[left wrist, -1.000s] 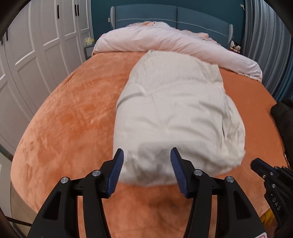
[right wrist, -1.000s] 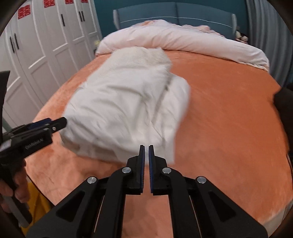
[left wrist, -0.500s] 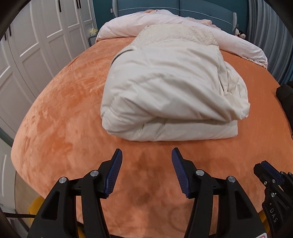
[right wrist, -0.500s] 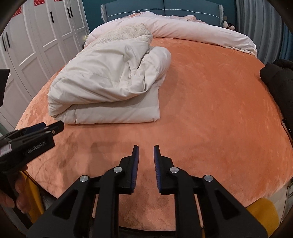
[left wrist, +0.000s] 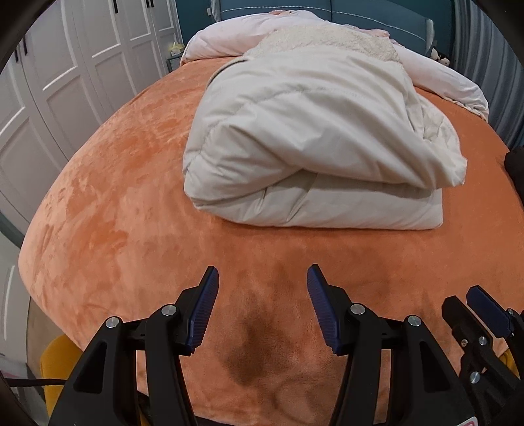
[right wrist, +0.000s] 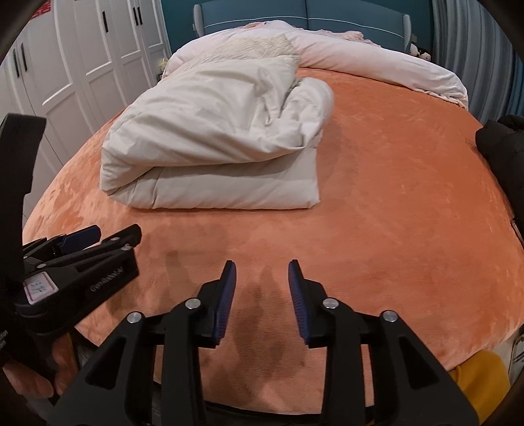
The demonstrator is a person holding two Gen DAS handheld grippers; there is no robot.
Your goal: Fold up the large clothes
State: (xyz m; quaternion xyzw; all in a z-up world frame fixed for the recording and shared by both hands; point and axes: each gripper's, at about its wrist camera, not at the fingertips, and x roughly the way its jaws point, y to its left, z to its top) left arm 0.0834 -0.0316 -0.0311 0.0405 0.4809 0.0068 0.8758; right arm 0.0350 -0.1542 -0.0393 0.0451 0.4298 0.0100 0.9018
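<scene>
A cream padded coat (left wrist: 311, 137) lies folded in a thick bundle on the orange bed cover (left wrist: 114, 196). It also shows in the right wrist view (right wrist: 222, 141), left of centre. My left gripper (left wrist: 262, 278) is open and empty, held over the bed's near edge, well short of the coat. My right gripper (right wrist: 261, 267) is open and empty, also near the bed's front edge and apart from the coat. The left gripper shows at the left of the right wrist view (right wrist: 98, 239).
A pink duvet (right wrist: 376, 62) lies bunched along the blue headboard (right wrist: 344, 16). White wardrobe doors (left wrist: 65, 82) stand to the left. A black garment (right wrist: 501, 144) lies at the bed's right edge. Something yellow (right wrist: 475, 377) sits below the bed's front.
Both grippers have pulled back from the coat toward the bed's front edge. The right gripper, shut one second ago, has opened. The coat now lies folded and at rest.
</scene>
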